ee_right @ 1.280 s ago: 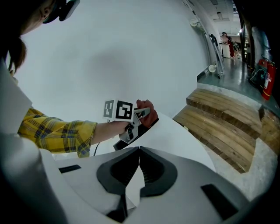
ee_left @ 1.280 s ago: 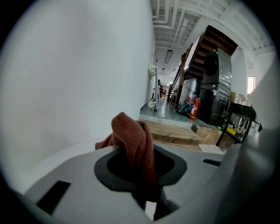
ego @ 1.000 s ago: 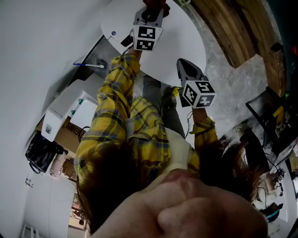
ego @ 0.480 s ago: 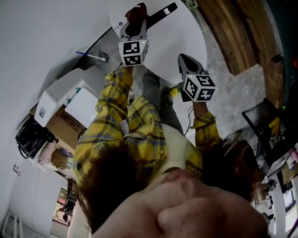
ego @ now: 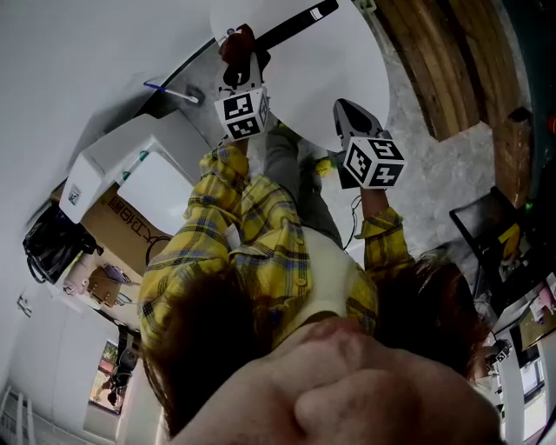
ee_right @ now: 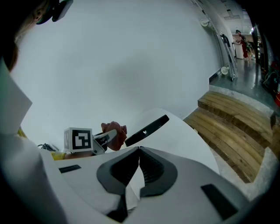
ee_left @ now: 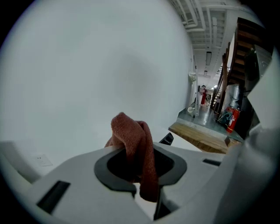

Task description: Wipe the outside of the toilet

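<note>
The toilet's white rounded surface [ego: 347, 61] fills the top of the head view, crossed by a long black bar [ego: 291, 24]. My left gripper [ego: 236, 54] is shut on a red cloth [ego: 236, 42], which lies against the white surface near the bar's left end. In the left gripper view the red cloth [ee_left: 133, 140] bulges out between the shut jaws of the left gripper [ee_left: 139, 173]. My right gripper [ego: 344, 111] hovers over the toilet's near edge, shut and empty. The right gripper view shows the right gripper [ee_right: 139, 151], the red cloth [ee_right: 114, 131], the bar [ee_right: 146, 130] and the white surface [ee_right: 183, 140].
Wooden steps [ego: 434, 61] lie right of the toilet on a stone floor [ego: 434, 165]. To the left are a white unit [ego: 113, 165], a cardboard box [ego: 130, 222] and a black bag [ego: 43, 243]. A white wall [ee_left: 87, 65] stands behind. A yellow plaid sleeve [ego: 217, 209] fills the middle.
My left gripper has drawn the red cloth leftward and nearer across the white surface. The black bar has come into view. The right gripper has hardly moved.
</note>
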Demonstrator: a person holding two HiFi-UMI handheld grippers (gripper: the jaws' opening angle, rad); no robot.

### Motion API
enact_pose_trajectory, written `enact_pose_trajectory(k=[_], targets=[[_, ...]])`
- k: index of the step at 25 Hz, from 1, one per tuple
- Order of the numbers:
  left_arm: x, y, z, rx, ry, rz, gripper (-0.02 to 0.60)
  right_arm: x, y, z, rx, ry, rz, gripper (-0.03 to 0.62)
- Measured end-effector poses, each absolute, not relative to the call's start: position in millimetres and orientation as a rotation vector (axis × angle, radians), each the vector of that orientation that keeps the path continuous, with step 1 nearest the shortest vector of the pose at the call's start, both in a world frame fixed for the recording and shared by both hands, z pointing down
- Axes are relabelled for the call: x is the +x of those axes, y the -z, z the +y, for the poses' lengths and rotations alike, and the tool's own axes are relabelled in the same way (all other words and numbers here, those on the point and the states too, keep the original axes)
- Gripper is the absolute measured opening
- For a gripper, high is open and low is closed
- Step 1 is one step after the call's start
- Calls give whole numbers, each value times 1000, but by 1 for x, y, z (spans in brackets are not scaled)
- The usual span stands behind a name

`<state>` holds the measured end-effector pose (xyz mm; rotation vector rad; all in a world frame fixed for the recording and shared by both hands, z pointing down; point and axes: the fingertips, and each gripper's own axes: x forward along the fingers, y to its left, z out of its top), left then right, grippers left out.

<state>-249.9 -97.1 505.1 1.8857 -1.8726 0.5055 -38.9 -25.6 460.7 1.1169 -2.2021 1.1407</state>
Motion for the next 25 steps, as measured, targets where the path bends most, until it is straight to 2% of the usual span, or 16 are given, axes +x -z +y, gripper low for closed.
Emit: enact_pose_trajectory(k=[10, 25], targets=[[-270, -549, -78, 1774, -633, -1922, 97, -41, -468, -24, 1109, -1157, -2180, 26], [-217, -589, -108, 1922, -697, -1661, 97, -54, -480, -35, 1120, -1174, -2150, 26]])
